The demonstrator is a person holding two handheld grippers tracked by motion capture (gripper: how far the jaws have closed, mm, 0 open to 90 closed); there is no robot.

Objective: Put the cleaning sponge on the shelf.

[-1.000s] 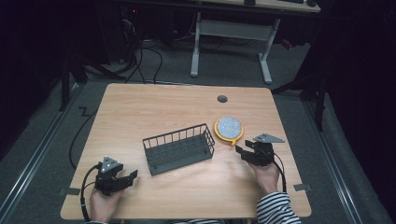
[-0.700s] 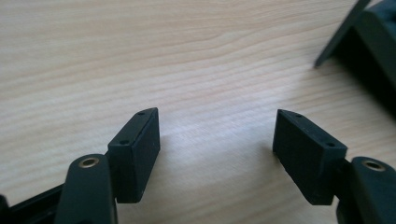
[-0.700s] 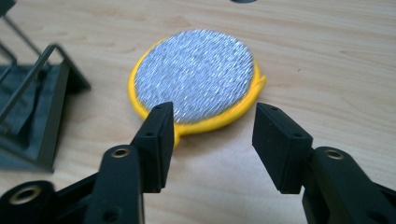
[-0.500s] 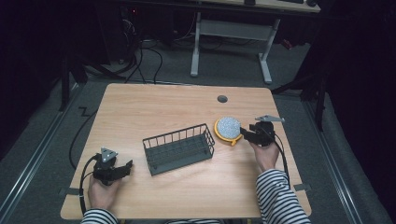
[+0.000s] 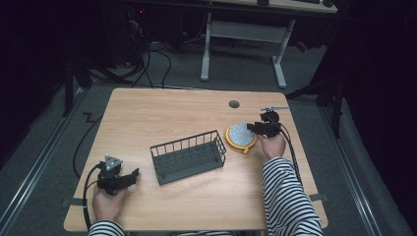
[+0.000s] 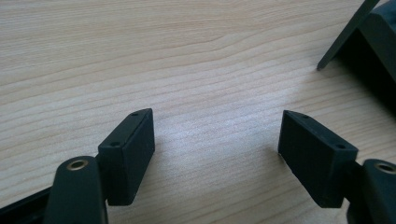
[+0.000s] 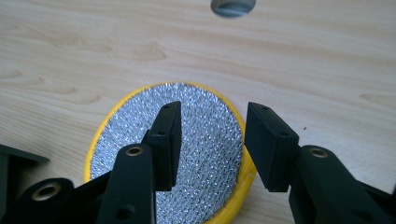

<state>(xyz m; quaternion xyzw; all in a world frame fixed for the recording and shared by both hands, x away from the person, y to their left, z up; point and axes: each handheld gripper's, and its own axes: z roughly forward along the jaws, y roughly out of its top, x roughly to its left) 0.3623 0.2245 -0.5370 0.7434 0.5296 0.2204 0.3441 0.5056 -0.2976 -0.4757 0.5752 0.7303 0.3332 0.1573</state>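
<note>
A round scouring pad [image 5: 240, 135] with a silver mesh top and yellow rim lies flat on the table, right of centre. My right gripper [image 5: 251, 128] is at its right edge, pointing left and open. In the right gripper view the pad [image 7: 205, 144] lies under the right gripper [image 7: 212, 112], one jaw over the mesh and the other above the yellow rim, nothing clamped. A dark wire basket [image 5: 188, 156] stands empty mid-table. My left gripper [image 5: 133, 175] rests near the front left, open over bare wood [image 6: 217, 121], with the basket's corner [image 6: 369, 37] just beyond.
The wooden table [image 5: 162, 113] has a round cable hole [image 5: 234, 104] at the far side, also seen past the pad [image 7: 232, 7]. Cables trail off each gripper toward the table edges. Desk legs and cords stand on the dark floor beyond.
My right gripper moved away from the person and a little left, coming onto the pad's right edge. The left gripper shifted slightly left and stays open.
</note>
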